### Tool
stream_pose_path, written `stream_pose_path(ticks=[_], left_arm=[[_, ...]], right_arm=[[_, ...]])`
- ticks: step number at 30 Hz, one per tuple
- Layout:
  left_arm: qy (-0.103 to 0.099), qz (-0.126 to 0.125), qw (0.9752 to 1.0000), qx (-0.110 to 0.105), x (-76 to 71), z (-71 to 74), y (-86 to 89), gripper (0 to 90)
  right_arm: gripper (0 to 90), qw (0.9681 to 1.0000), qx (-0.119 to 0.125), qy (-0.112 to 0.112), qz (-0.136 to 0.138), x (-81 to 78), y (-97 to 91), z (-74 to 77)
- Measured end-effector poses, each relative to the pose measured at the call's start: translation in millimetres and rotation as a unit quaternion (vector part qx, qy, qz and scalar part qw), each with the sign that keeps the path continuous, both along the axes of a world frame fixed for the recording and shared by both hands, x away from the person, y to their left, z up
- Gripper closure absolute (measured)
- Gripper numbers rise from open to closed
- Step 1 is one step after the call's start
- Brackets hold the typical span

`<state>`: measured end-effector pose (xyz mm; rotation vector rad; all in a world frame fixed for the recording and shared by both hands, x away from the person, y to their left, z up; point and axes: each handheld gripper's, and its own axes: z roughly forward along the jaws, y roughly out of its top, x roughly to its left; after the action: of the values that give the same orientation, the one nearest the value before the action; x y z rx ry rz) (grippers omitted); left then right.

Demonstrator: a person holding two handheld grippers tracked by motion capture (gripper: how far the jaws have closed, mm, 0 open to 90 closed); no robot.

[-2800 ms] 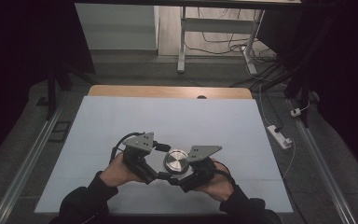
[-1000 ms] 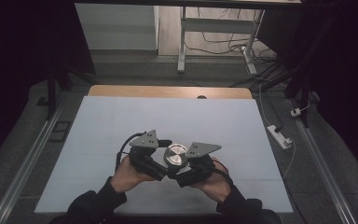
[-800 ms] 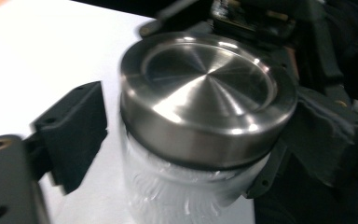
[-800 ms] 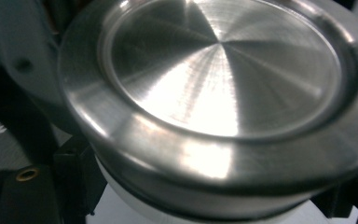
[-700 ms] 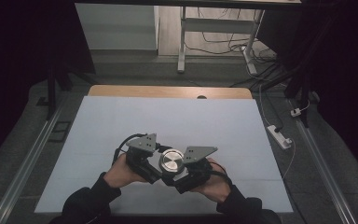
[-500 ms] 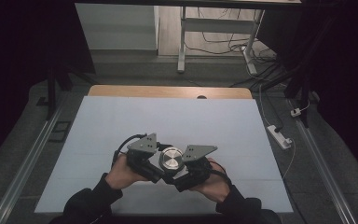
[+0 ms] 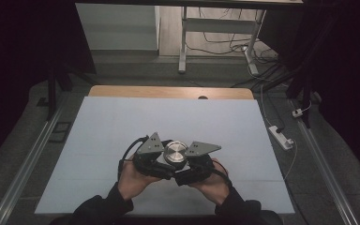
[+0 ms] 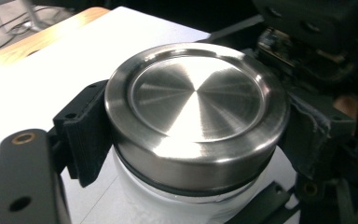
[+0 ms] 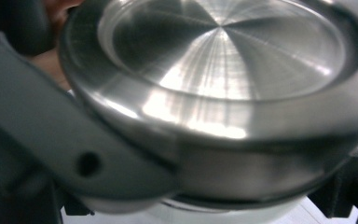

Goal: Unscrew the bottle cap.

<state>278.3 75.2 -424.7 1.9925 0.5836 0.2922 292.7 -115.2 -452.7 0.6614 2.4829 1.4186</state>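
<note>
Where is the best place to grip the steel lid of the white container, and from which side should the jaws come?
Grip the steel lid on its straight vertical side band, probably best from the side, level with the table, jaws across its width. Its top is a smooth shallow dish with nothing to catch. The left gripper is shut on this band, just above the white container.

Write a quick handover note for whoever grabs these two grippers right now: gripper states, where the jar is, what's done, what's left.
Left gripper: jaws have just closed onto the steel lid, one pad on each side of its rim.
Right gripper: shut on the white jar, just below the lid, steadying it.
Where: jar stands near the front middle of the white table, between both hands.
Done: both grips are set; lid is on the jar, seated flat over its dark seal ring.
Left: probably turn the lid with the left while the right holds the body, then lift it off. Whether it has loosened at all can't be told.
</note>
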Motion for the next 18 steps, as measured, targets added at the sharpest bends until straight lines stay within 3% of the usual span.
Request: stream_pose_path(ticks=[3,5,6,8,10,11,12,13,14,15,17,18], left_arm=[[0.021,-0.051,0.9981,-0.029,6.6,3.4,9.2,14.7],[0.017,-0.077,0.9964,-0.032,9.3,6.9,17.3,8.6],[0.020,-0.102,0.9941,-0.033,11.1,8.3,21.3,8.4],[0.020,-0.128,0.9912,-0.026,14.1,10.5,28.3,7.0],[0.030,-0.176,0.9837,-0.019,17.6,10.9,33.7,9.4],[0.030,-0.187,0.9817,-0.015,18.4,10.6,36.0,9.9],[0.036,-0.211,0.9767,-0.015,19.2,9.6,37.7,11.7],[0.034,-0.227,0.9732,-0.014,18.9,8.6,38.9,14.3],[0.033,-0.236,0.9713,-0.009,18.7,7.9,39.2,16.1],[0.040,-0.251,0.9672,-0.009,19.0,7.1,38.9,15.8],[0.031,-0.260,0.9650,-0.003,16.4,6.4,37.5,18.2],[0.028,-0.258,0.9658,0.002,15.1,6.8,36.6,18.9]], right_arm=[[15.0,1.0000,0.003,-0.005,0.006,-0.6,-1.9,-0.4],[15.0,0.9998,0.008,-0.004,0.019,-0.4,-3.8,1.2],[15.0,0.9995,0.012,0.000,0.029,-0.1,-4.5,1.9],[15.0,0.9986,0.019,0.003,0.049,-0.2,-6.0,3.6],[15.0,0.9961,0.017,0.009,0.086,-0.7,-5.5,5.4],[15.0,0.9946,0.017,0.006,0.103,-2.3,-4.6,5.9],[15.0,0.9930,0.015,0.006,0.117,-3.8,-3.7,6.4],[15.0,0.9912,0.015,0.008,0.131,-5.1,-2.5,6.6],[15.0,0.9894,0.014,0.009,0.144,-6.6,-1.0,6.7],[15.0,0.9875,0.012,0.009,0.157,-8.2,0.6,6.7],[15.0,0.9851,0.008,0.009,0.171,-11.0,3.1,6.2],[15.0,0.9845,0.007,0.011,0.175,-11.6,3.8,5.8]])
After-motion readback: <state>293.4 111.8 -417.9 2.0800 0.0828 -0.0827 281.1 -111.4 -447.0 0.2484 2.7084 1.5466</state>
